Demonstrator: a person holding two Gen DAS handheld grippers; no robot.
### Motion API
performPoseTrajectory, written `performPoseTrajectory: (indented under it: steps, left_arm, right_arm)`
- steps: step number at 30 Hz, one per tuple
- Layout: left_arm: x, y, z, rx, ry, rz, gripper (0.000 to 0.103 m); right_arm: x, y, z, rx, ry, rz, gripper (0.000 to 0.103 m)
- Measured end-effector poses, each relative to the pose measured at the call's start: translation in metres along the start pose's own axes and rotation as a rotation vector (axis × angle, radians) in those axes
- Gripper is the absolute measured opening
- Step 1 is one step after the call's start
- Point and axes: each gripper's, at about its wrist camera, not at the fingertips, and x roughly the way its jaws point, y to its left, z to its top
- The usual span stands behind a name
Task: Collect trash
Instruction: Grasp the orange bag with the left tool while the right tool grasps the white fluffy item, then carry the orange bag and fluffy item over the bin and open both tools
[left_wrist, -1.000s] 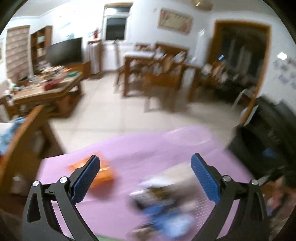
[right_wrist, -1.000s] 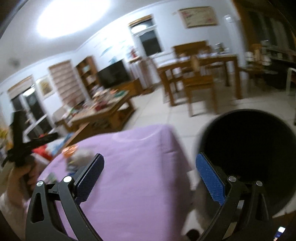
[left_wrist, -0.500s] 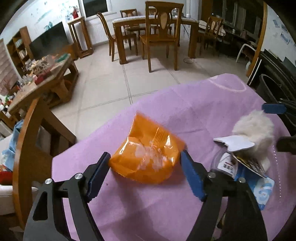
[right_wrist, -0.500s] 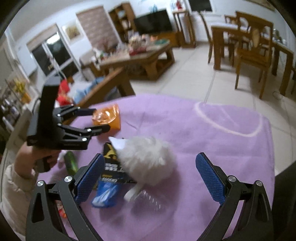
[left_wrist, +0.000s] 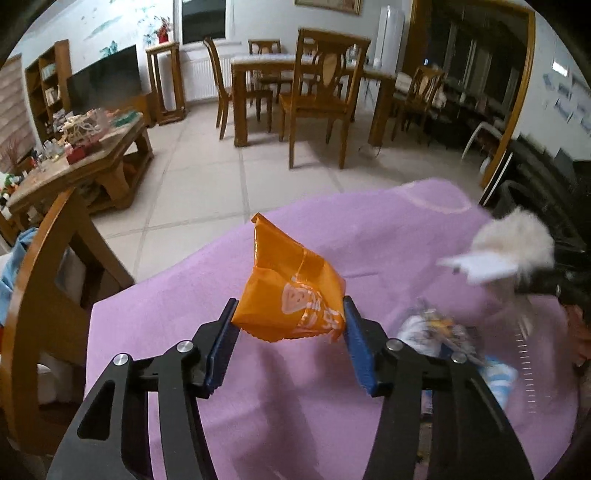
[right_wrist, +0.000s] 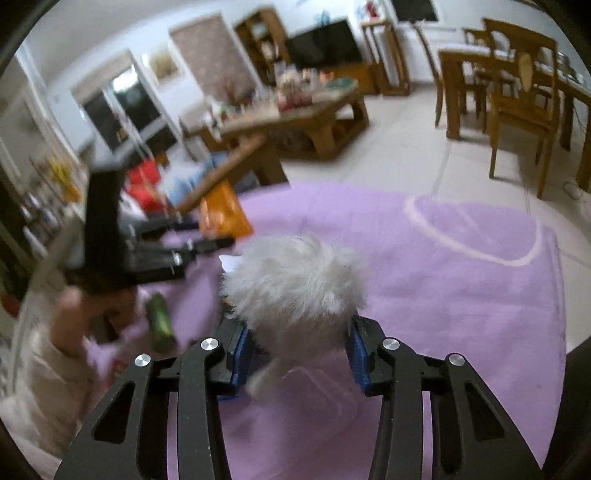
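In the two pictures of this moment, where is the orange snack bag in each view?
Left wrist view: orange snack bag at centre, between the left gripper fingers, which are closing.
Right wrist view: the bag upper left of centre, blurred, at the left gripper's tips.
Shared landmark: the white fluffy thing.

Crinkly orange snack bag (left_wrist: 291, 295) sits puffed up between the left gripper's (left_wrist: 288, 343) closing pads, tilted, one corner poking upward; fluffy white ball (right_wrist: 295, 280) with a paper tag sits between the right gripper's (right_wrist: 299, 354) closing pads. Green wrapper (right_wrist: 160, 323) and a blue-white packet (left_wrist: 436, 332) lie on the purple tabletop (right_wrist: 461, 295).
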Motion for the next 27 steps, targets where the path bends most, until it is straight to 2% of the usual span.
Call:
performPoseTrajectory:
  steps: [2,6,12,16,20,27]
  left_arm:
    - [-0.016,-0.006,-0.001,-0.017,-0.046,-0.029,0.054]
    - [-0.052,-0.031,-0.003,-0.037,-0.151,-0.087,0.054]
    - [-0.087,-0.084,0.0,-0.012,-0.266,-0.159,0.054]
    - [-0.092,-0.121,0.003,0.025,-0.296,-0.19,0.054]
    - [-0.085,-0.16,0.01,0.061,-0.304,-0.235,0.054]
    - [-0.062,-0.216,0.03,0.09,-0.31,-0.313,0.054]
  right_arm:
    - [-0.028,-0.005,-0.006,0.012,-0.071,-0.005,0.043]
    - [-0.075,0.001,-0.019,0.002,-0.214,-0.073,0.043]
    - [-0.126,0.001,-0.038,-0.008,-0.322,-0.101,0.043]
    - [-0.16,-0.012,-0.048,0.007,-0.369,-0.108,0.043]
    - [-0.196,-0.026,-0.061,0.033,-0.442,-0.156,0.043]
    - [-0.279,-0.084,-0.089,0.107,-0.58,-0.292,0.043]
